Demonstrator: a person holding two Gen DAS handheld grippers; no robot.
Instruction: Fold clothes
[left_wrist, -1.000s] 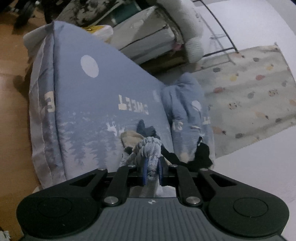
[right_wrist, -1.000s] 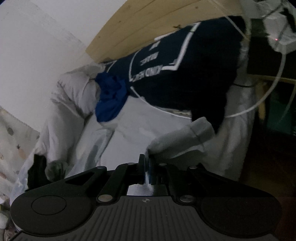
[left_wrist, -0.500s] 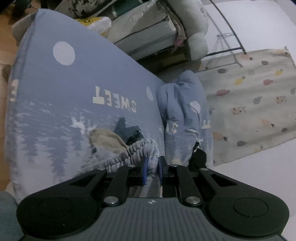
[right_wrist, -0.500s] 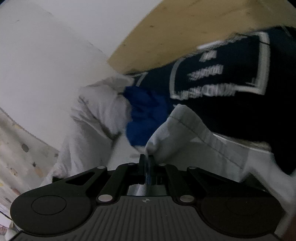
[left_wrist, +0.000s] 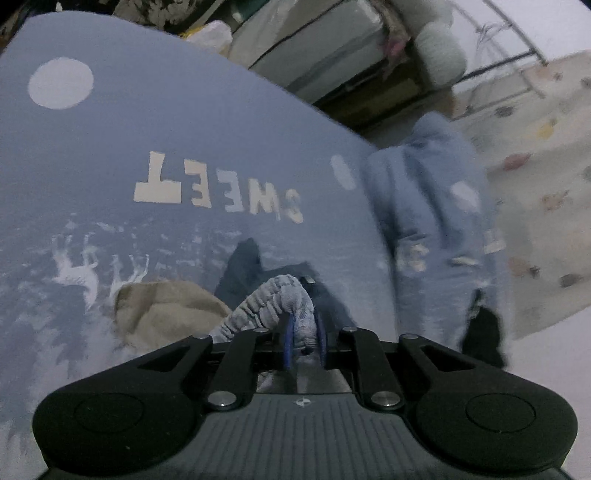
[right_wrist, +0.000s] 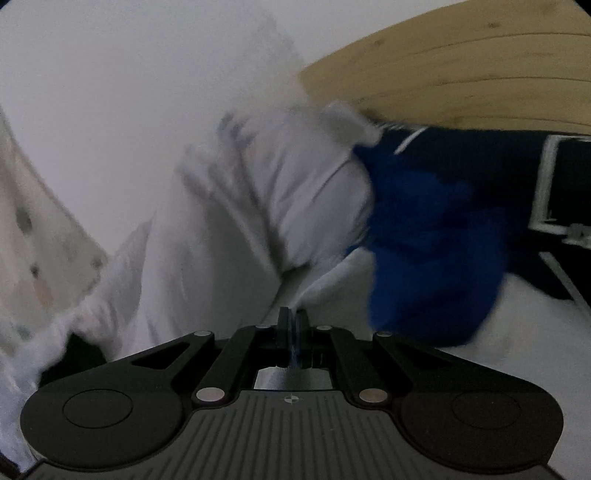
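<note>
A: Left side first. The left gripper (left_wrist: 303, 341) is clamped down on a ribbed grey-blue waistband (left_wrist: 275, 301), the blue fingers (left_wrist: 288, 343) pinching the bunched cloth with only its thickness between them.

B: And where does that sit against the big blue SWEET bedcover (left_wrist: 184, 155)?

A: Right over its near edge, below the lettering. Just left of the waistband there's a tan garment (left_wrist: 162, 310) lying on the cover, and something dark (left_wrist: 243, 269) tucked behind it. Off the cover's right side hangs a crumpled blue pillow or bundle (left_wrist: 432, 206), with the spotted rug (left_wrist: 546, 192) beyond.

B: Over to the right hand?

A: The right gripper (right_wrist: 292, 332) is closed tight, jaws practically together, nipping a thin corner of the pale grey garment (right_wrist: 258, 206), which rises straight off the tips. To the right of that cloth is a bright blue garment (right_wrist: 432, 254), then a navy printed one (right_wrist: 554, 177), under a wooden board (right_wrist: 461, 66).

B: So which step is this?

A: I'd call it the lift-and-spread stage: each hand has a hold on cloth, nothing folded yet. Whether both grip the same garment, I can't tell.

B: Next move?

A: Probably pull the held edges taut and lay them flat on the bedcover, keeping both pinches firm so the thin corner doesn't slip.
</note>
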